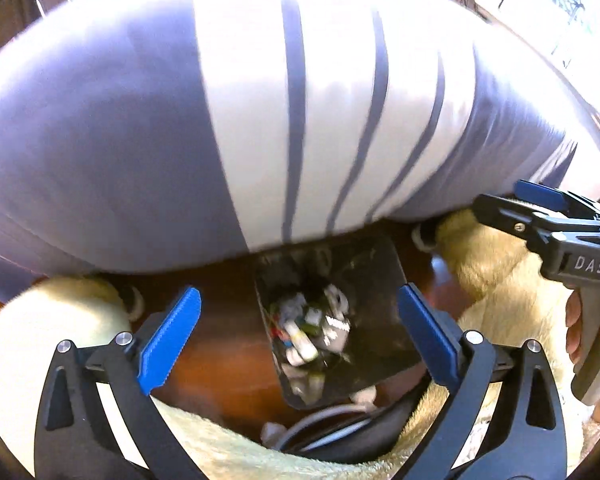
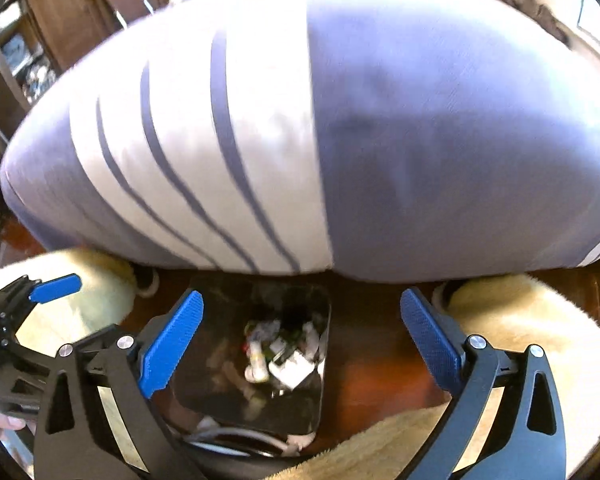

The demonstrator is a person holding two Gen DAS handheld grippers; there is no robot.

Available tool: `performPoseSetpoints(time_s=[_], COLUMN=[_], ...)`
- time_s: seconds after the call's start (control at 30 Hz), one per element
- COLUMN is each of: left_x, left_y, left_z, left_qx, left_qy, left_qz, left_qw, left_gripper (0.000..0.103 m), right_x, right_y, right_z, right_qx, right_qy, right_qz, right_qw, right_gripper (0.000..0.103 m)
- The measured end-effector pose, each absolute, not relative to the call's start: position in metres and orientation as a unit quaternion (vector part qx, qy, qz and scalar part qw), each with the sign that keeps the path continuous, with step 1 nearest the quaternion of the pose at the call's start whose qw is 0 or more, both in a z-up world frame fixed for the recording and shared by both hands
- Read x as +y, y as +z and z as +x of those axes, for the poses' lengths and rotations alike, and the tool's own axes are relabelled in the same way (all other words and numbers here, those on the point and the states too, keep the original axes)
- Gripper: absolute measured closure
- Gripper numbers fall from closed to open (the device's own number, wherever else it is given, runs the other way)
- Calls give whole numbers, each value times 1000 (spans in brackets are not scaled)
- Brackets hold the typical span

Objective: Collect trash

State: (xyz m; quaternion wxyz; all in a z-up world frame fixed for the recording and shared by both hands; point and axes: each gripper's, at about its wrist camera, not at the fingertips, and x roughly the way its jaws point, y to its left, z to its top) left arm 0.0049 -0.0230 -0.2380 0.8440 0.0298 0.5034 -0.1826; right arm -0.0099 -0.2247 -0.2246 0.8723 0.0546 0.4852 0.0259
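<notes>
Black plastic lines the trash bin (image 1: 376, 280), which sits low and centre in both wrist views on a dark wooden floor (image 1: 220, 360), with scraps of white and coloured trash (image 1: 312, 332) piled at its bottom. Framing it from below, the left gripper (image 1: 300, 336) and the right gripper (image 2: 302, 338) both have their blue-padded jaws spread wide and empty. Above the bin bulges a purple-and-white striped cushion (image 1: 260, 120), with cream fleece (image 1: 508, 280) at the lower sides.
</notes>
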Motion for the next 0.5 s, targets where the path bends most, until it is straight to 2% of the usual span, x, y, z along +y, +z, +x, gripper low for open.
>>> performPoseSetpoints(time_s=[0.33,0.5], left_x=[-6,0], left_y=[-119,-77], left_z=[-10,-20], left_qx=[355,299], left_qy=[-157,-147], left_qz=[20,15], left_qw=[922,943], left_gripper=[8,8], right_x=[-231,-231], right_y=[-113,-81], right_z=[-45,-56], right_qx=[337,285], right_qy=[39,34], right_qz=[58,54], right_qw=[939,956], right_gripper=[4,4])
